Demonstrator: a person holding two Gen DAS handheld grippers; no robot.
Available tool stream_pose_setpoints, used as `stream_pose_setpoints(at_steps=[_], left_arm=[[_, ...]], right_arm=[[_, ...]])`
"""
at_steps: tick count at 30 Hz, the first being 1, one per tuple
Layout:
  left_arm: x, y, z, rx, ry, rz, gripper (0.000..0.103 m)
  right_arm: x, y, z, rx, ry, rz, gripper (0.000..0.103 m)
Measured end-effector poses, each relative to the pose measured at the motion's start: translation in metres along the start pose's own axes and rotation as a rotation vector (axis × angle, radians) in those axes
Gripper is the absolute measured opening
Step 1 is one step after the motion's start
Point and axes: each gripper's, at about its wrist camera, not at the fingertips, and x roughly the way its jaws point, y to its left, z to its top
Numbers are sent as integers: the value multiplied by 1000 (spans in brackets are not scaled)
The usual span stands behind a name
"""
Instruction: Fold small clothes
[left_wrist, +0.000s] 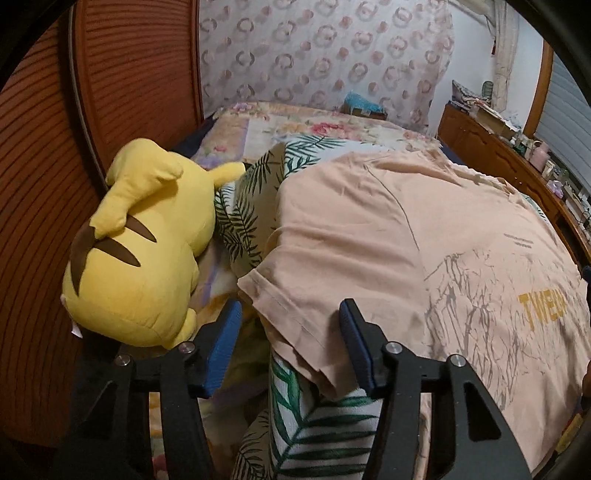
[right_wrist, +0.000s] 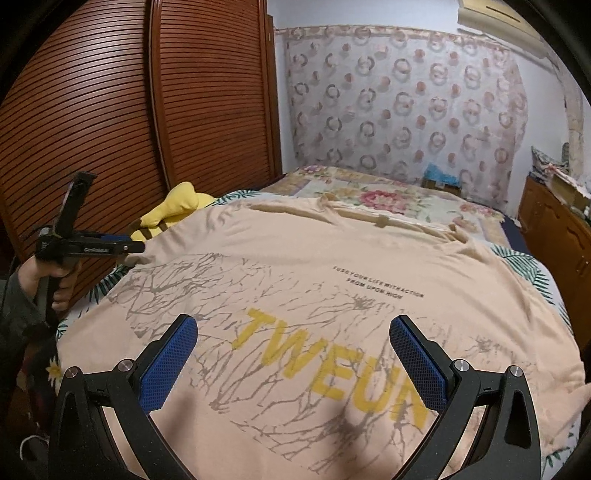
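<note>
Shirt: the peach T-shirt (right_wrist: 332, 258) lies spread flat, print up, on the leaf-print blanket (left_wrist: 314, 435).
Left gripper (left_wrist: 291, 325): wide open, straddling the sleeve hem (left_wrist: 295, 325), gripping nothing.
Right gripper (right_wrist: 293, 343): wide open, empty, over the print.
Handling: light, limp, probably drapes; I'd pinch the sleeve hem.

Dim, warm indoor light; soft shadows beneath black grippers with blue pads on the peach cotton T-shirt (right_wrist: 295, 266). Heavy fisheye bending and black vignette at corners. Slight softness, colour noise; no glare. Far from T-shirt, blurred.
</note>
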Motion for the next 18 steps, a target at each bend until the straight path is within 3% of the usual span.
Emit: stream_pose_setpoints(at_steps=[5, 8, 10, 15, 18], left_arm=[[11, 9, 3, -30, 34, -55, 43], [9, 10, 3, -43, 24, -98, 24], [7, 7, 4, -23, 13, -63, 9], [-7, -3, 10, 20, -40, -8, 4], [-21, -14, 19, 33, -80, -33, 4]], right_arm=[[3, 5, 2, -15, 15, 36, 103], [4, 6, -1, -23, 15, 44, 103], [4, 3, -3, -21, 18, 46, 103], [4, 0, -6, -13, 24, 42, 103], [3, 0, -6, -8, 25, 37, 103]])
